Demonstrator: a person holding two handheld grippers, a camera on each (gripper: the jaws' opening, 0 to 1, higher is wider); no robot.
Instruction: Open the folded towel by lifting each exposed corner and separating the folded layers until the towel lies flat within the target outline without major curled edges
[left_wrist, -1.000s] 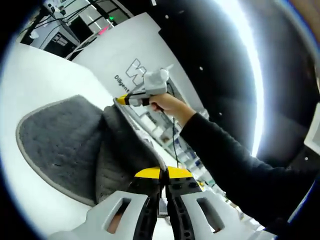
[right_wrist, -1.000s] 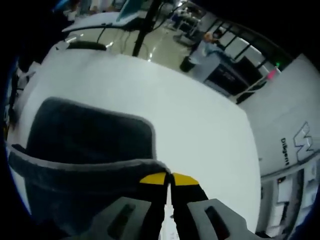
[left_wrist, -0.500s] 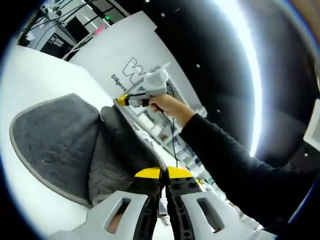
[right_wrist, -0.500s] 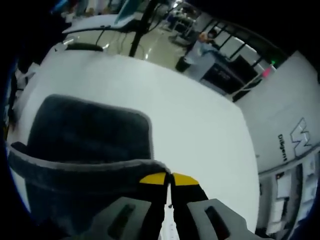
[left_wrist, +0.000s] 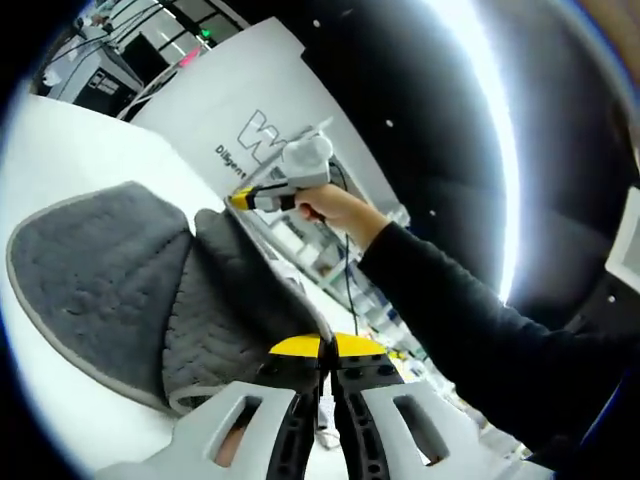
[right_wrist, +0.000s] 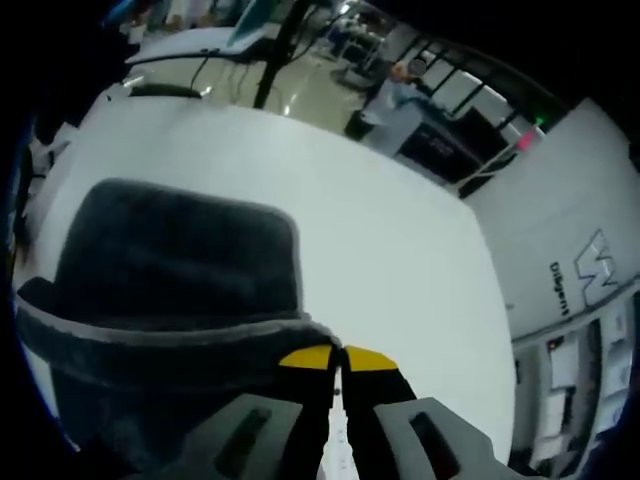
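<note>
- Left gripper view: your left gripper (left_wrist: 327, 350) is rising from the bottom centre of the frame with its yellow-tipped jaws pressed together on an edge of the grey towel (left_wrist: 110, 270).
- The towel is draping from that pinch down to the left, where its lower layer is lying spread on the white bench (left_wrist: 60, 130) in the left half of the frame.
- Toward upper centre, your hand (left_wrist: 335, 210) is holding the right gripper (left_wrist: 238, 200), whose yellow tips are clamping the towel's raised far corner.
- Your dark sleeve (left_wrist: 470, 320) is running from that hand toward the lower right.
- A white panel (left_wrist: 235, 95) with lettering is standing behind the bench at upper left.
- Right gripper view: your right gripper (right_wrist: 338, 358) is coming up at bottom centre, jaws closed on the towel's (right_wrist: 180, 270) pale hem, which is curving away to the left.
- Beneath that lifted hem, the rest of the towel is lying on the bench (right_wrist: 400, 270) in the left half of the frame.
</note>
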